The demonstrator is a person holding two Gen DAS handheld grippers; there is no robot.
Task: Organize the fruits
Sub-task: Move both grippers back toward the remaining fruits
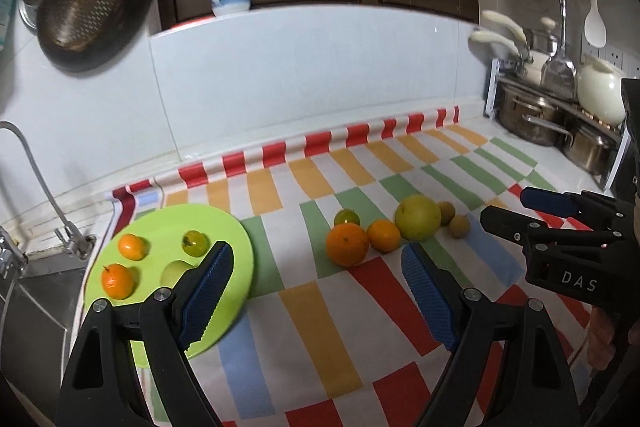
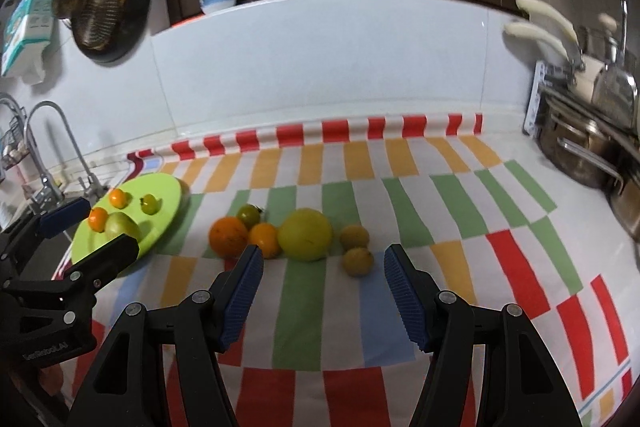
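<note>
Plate (image 1: pixel 240 251), lime green, at the sink end of the striped cloth (image 1: pixel 320 327), carrying four fruits: two small oranges (image 1: pixel 117 281), a green-yellow tomato (image 1: pixel 195 243), a pale green fruit (image 2: pixel 121 225) partly hidden behind a finger in the left view. Loose on the cloth, well apart from the plate: big orange (image 2: pixel 228 235) touching a smaller orange (image 2: pixel 264 239), green tomato (image 2: pixel 250 214) just behind, large yellow fruit (image 2: pixel 305 234), two small brownish fruits (image 2: pixel 357 260) beside it. Left gripper (image 1: pixel 318 291) spread wide, holding nothing, over the plate's near edge. Right gripper (image 2: pixel 323 291) likewise parted and empty, near the loose pile.
</note>
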